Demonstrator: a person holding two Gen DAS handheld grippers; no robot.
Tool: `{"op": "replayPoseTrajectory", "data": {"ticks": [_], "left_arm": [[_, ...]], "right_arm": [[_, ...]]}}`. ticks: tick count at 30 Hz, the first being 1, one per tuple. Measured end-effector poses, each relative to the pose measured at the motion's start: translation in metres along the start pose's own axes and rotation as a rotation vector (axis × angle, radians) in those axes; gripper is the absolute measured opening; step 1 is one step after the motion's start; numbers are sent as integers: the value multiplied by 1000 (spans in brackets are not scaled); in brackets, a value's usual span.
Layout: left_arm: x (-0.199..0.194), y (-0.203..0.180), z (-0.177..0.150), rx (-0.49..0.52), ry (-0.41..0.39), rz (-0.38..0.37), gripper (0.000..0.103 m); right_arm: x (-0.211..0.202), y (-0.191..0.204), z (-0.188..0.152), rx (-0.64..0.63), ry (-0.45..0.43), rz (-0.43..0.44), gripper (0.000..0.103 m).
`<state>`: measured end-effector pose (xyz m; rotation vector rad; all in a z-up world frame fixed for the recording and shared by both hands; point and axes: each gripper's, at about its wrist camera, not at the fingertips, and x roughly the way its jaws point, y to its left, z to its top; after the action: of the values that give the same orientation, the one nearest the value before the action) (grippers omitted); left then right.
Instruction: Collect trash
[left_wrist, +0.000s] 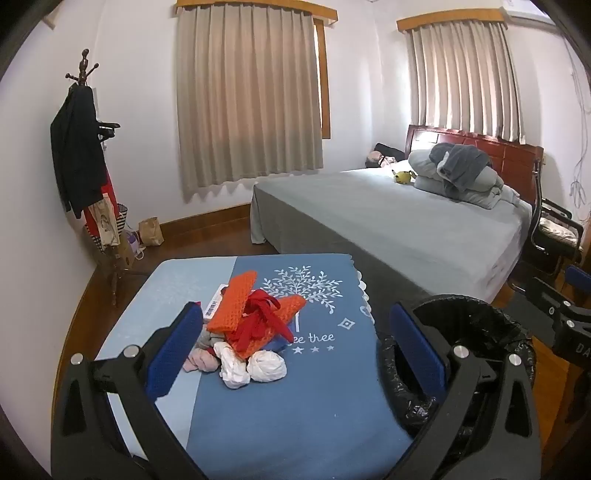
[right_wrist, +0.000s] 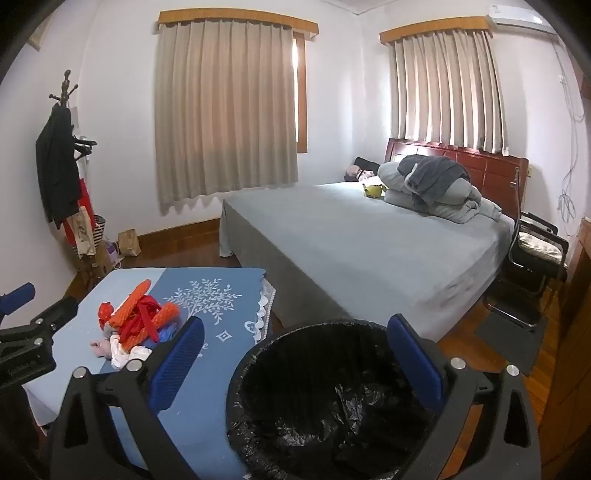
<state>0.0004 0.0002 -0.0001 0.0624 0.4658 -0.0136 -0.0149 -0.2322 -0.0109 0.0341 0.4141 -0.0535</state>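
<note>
The trash (left_wrist: 245, 332), a heap of orange mesh, red ribbon and white wads, is lying near the middle of the table (left_wrist: 295, 406), toward its left edge. The left gripper (left_wrist: 299, 350) is being held above the table's near edge, jaws fully spread, nothing gripped. The bin (right_wrist: 317, 398), lined in black, is standing off the table's right edge. The right gripper (right_wrist: 295, 362) is being held over the bin, jaws wide, empty.
</note>
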Motion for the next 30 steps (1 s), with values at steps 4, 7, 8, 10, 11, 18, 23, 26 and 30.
{"op": "replayPoseTrajectory", "data": {"ticks": [4, 7, 8, 10, 11, 18, 23, 26, 30], "left_arm": [[0, 0, 0, 0, -1, 1, 98], [0, 1, 0, -1, 0, 1, 98], [0, 0, 0, -1, -1, 2, 98], [0, 0, 0, -1, 0, 1, 98], [0, 0, 0, 0, -1, 2, 98], [-1, 2, -1, -2, 0, 4, 98], [-1, 2, -1, -1, 0, 2, 98], [-2, 2, -1, -2, 0, 2, 98], [-1, 1, -1, -2, 1, 3, 98]], "right_arm": [[0, 0, 0, 2, 4, 2, 97], [0, 0, 1, 2, 7, 4, 97], [0, 0, 1, -2, 1, -1, 97], [-1, 0, 1, -2, 2, -1, 97], [-1, 0, 1, -2, 1, -2, 97], [-1, 1, 1, -2, 3, -3, 97], [-1, 1, 1, -2, 3, -3, 97], [-1, 1, 1, -3, 3, -3, 97], [-1, 1, 1, -3, 4, -2, 97]]}}
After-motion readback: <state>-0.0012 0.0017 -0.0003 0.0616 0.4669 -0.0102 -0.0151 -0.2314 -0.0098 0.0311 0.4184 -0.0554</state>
